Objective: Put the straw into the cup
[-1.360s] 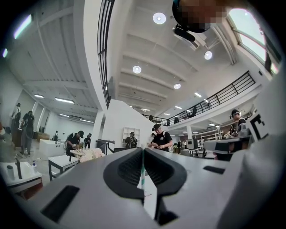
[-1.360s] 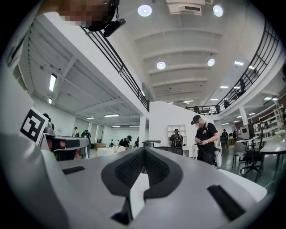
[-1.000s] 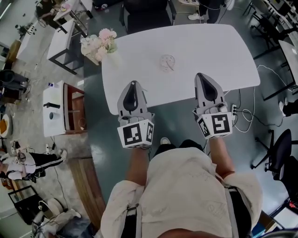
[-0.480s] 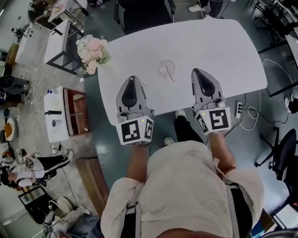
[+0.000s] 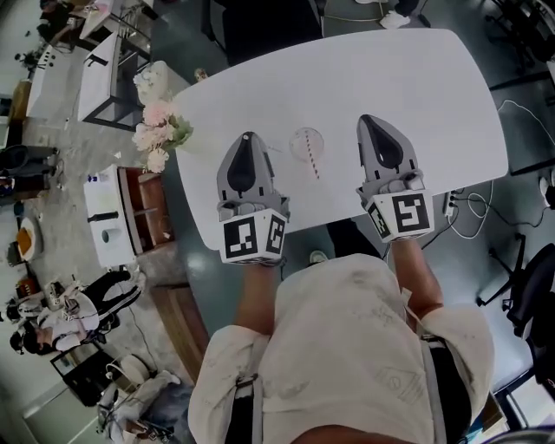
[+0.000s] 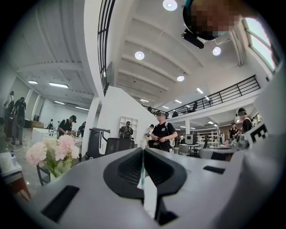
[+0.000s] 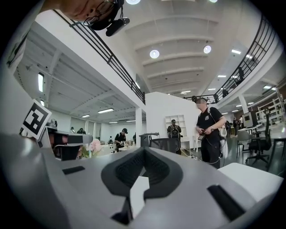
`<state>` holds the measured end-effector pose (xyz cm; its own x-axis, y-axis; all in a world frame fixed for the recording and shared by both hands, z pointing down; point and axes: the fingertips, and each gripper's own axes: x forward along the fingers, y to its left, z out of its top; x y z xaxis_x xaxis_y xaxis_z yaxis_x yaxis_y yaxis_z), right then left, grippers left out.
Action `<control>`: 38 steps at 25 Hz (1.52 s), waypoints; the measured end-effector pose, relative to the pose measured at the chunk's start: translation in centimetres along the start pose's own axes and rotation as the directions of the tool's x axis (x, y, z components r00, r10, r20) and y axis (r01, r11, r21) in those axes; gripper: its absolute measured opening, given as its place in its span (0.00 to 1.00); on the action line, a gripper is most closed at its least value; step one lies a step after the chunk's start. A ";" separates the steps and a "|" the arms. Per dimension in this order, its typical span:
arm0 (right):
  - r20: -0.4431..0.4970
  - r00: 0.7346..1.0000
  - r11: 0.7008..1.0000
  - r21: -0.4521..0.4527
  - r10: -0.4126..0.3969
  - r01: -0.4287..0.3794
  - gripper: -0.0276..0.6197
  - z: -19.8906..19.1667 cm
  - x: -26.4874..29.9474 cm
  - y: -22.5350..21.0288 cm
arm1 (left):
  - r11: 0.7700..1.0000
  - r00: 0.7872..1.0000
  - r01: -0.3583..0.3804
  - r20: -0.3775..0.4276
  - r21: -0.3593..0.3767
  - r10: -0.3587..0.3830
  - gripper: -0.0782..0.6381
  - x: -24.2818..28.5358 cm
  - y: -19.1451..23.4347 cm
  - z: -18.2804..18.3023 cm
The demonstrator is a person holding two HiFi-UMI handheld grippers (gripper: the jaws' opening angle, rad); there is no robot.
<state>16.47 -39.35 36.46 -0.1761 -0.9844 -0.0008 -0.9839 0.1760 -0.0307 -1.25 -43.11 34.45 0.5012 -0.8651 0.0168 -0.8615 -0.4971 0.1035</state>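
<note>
A clear cup (image 5: 304,141) stands on the white table (image 5: 416,87), seen from above. A thin striped straw (image 5: 314,165) runs from the cup toward the table's near edge; whether it rests inside the cup I cannot tell. My left gripper (image 5: 248,137) hovers over the table left of the cup, jaws shut and empty. My right gripper (image 5: 368,120) hovers right of the cup, also shut and empty. In the left gripper view the left gripper (image 6: 143,151) has its jaws meeting in a closed seam, as does the right gripper (image 7: 142,154) in its own view. Neither gripper view shows the cup.
A bunch of pink flowers (image 5: 158,132) stands at the table's left corner, also seen as flowers (image 6: 50,152). A white cabinet (image 5: 108,227) is on the floor to the left. A dark chair (image 5: 260,22) stands behind the table. People stand farther off in the hall.
Both grippers have come forward over the table and now flank the cup. The table, cup and flowers sit lower and nearer in the head view.
</note>
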 end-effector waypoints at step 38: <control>-0.187 0.978 0.993 0.088 0.092 -0.076 0.05 -11.2 9.4 -4.8 | 0.860 0.938 -0.202 -0.345 -0.468 0.033 0.13 8.5 4.1 -21.3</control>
<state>19.15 -49.43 47.81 -0.2682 -0.9457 0.1837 -0.9611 0.2495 -0.1188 1.20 -51.05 56.15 0.4700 -0.8047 0.3628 -0.8047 -0.2217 0.5507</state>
